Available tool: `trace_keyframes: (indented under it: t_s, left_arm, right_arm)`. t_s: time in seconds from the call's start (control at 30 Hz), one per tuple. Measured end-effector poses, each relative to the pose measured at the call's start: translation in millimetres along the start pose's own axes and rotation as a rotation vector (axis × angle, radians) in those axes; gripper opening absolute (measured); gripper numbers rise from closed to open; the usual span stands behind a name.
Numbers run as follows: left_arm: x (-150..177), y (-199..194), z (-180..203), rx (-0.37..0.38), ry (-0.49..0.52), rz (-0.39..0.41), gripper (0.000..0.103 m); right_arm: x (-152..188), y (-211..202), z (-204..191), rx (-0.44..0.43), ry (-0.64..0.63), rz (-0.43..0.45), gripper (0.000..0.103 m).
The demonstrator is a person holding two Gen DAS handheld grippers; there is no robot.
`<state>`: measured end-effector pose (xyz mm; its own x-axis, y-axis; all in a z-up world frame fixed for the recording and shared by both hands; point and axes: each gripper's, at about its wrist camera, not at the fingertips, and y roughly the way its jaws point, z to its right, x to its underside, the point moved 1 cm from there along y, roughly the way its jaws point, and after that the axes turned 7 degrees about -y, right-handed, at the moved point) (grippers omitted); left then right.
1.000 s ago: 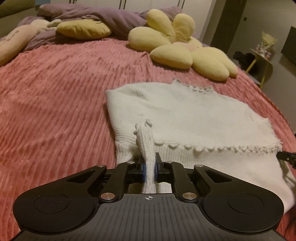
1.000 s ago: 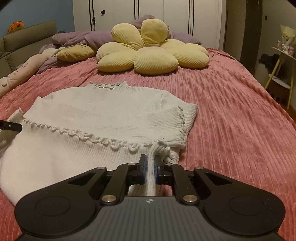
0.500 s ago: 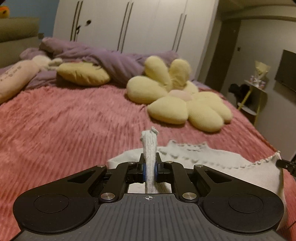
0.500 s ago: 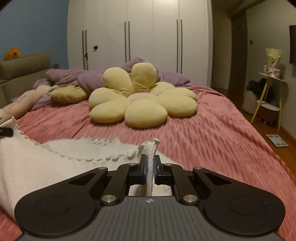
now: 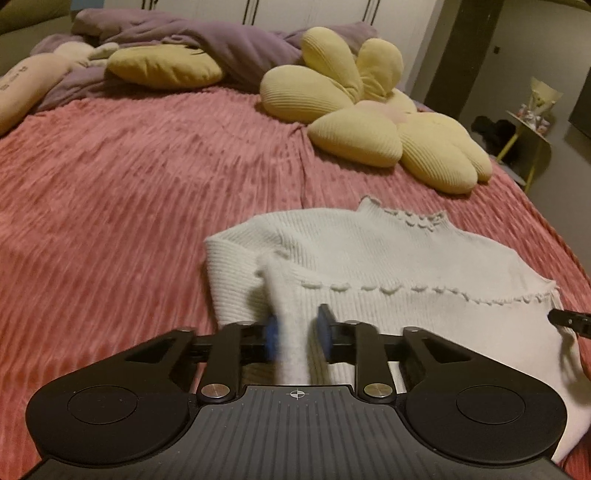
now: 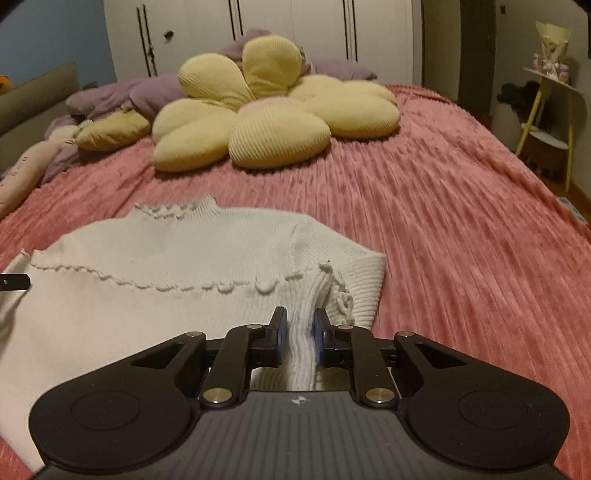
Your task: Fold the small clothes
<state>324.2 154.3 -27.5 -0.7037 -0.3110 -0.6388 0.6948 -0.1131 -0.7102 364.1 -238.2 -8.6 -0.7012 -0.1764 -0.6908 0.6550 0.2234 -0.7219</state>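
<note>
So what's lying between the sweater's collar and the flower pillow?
Only bare pink bedspread; both wrist views show nothing between the sweater collar and the flower pillow.

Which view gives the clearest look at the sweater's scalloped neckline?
The left wrist view: the sweater shows its whole neckline sharply, near centre frame. The right wrist view shows the same neckline farther left, blurrier, its right part less distinct.

A pink ribbed bedspread (image 6: 443, 206) covers the bed. On it, toward the headboard, lies a yellow flower cushion (image 6: 273, 110); behind the cushion, a purple duvet (image 5: 207, 40); beyond, white wardrobes (image 6: 280, 33).
</note>
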Motion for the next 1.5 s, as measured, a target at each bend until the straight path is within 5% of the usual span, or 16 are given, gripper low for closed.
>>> trace_keyframes:
  t_s: [0.13, 0.27, 0.47, 0.63, 0.9, 1.0, 1.1, 1.27, 1.5]
  left_arm:
    - [-7, -11, 6, -0.003, 0.032, 0.031, 0.010]
    - [-37, -30, 12, 0.003, 0.052, 0.136, 0.010]
    - [-76, -5, 20, -0.123, 0.070, 0.243, 0.010]
    - [-78, 43, 20, -0.210, 0.080, 0.212, 0.010]
    - [-52, 83, 9, -0.283, 0.084, 0.158, 0.012]
    - [-49, 88, 6, -0.297, 0.071, 0.153, 0.020]
    - [-50, 91, 6, -0.324, 0.075, 0.136, 0.040]
    - [-54, 71, 10, -0.289, 0.064, 0.145, 0.054]
    - [-42, 52, 57, -0.193, 0.120, 0.178, 0.073]
  right_arm:
    - [-3, 0, -4, 0.013, -0.041, 0.008, 0.007]
    - [-23, -17, -13, 0.067, -0.133, 0.124, 0.006]
    - [-73, 5, -24, 0.213, -0.205, 0.205, 0.006]
    - [-92, 47, -26, 0.281, -0.222, 0.177, 0.006]
    - [-69, 92, -25, 0.342, -0.218, 0.091, 0.006]
    - [-62, 101, -26, 0.360, -0.230, 0.065, 0.007]
    - [-57, 110, -25, 0.385, -0.249, 0.041, 0.008]
    - [-62, 98, -17, 0.406, -0.187, 0.075, 0.045]
    - [-56, 53, -51, 0.240, -0.142, 0.210, 0.047]
